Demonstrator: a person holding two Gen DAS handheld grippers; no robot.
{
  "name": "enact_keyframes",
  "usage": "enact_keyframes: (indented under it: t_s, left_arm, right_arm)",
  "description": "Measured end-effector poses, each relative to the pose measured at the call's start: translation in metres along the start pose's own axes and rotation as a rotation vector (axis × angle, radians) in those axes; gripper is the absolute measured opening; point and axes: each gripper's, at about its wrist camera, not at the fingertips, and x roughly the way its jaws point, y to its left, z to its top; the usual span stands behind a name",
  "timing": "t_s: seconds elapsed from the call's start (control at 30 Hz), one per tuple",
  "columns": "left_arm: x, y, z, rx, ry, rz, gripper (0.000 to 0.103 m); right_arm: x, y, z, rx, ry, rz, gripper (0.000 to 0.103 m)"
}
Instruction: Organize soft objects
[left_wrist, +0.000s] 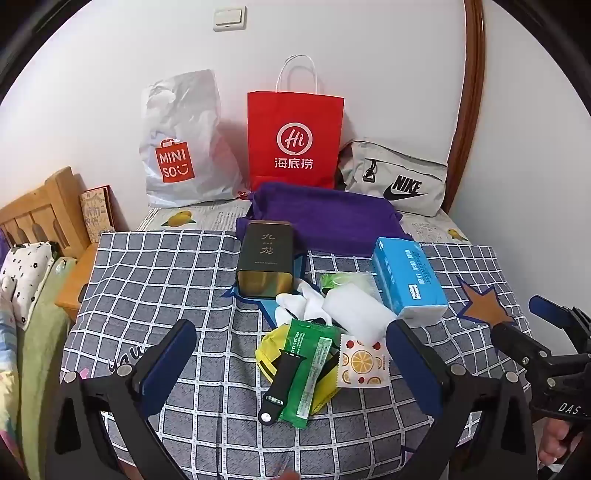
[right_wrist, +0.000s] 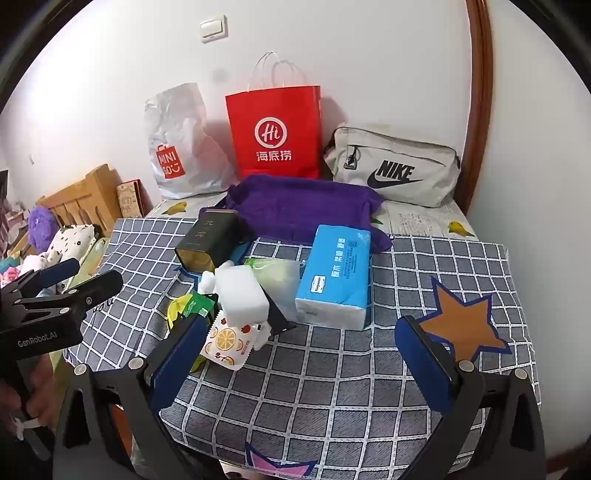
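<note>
A pile lies mid-table on the checked cloth: blue tissue pack (left_wrist: 408, 280) (right_wrist: 336, 277), white foam block (left_wrist: 358, 310) (right_wrist: 242, 295), white socks (left_wrist: 303, 304), a clear pouch with green contents (left_wrist: 345, 280) (right_wrist: 277, 273), a lemon-print wipe packet (left_wrist: 364, 363) (right_wrist: 229, 341), a green sachet (left_wrist: 306, 369), a black watch strap (left_wrist: 279, 384), a yellow item (left_wrist: 269, 347) and a purple towel (left_wrist: 325, 218) (right_wrist: 303, 206). My left gripper (left_wrist: 291, 354) is open, held near the pile's front. My right gripper (right_wrist: 303, 347) is open, right of the pile.
A dark tea tin (left_wrist: 266, 258) (right_wrist: 210, 240) stands behind the pile. A MINISO bag (left_wrist: 177, 147), a red paper bag (left_wrist: 295, 140) and a grey Nike pouch (left_wrist: 399, 181) lean on the wall. A wooden bed frame (left_wrist: 40, 214) is at left.
</note>
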Motion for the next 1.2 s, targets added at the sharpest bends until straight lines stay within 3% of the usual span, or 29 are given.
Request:
enact_keyframes:
  t_s: [0.1,1.2]
  left_arm:
    - [0.0,0.001,0.0,-0.013,0.005,-0.025,0.103]
    - [-0.005,0.008,-0.003,-0.019,0.012,-0.017,0.103]
  right_arm:
    - [-0.002,0.0,-0.001,-0.007,-0.006,0.001,0.101]
    - [-0.01,0.014,0.0,-0.012,-0.014,-0.005,0.101]
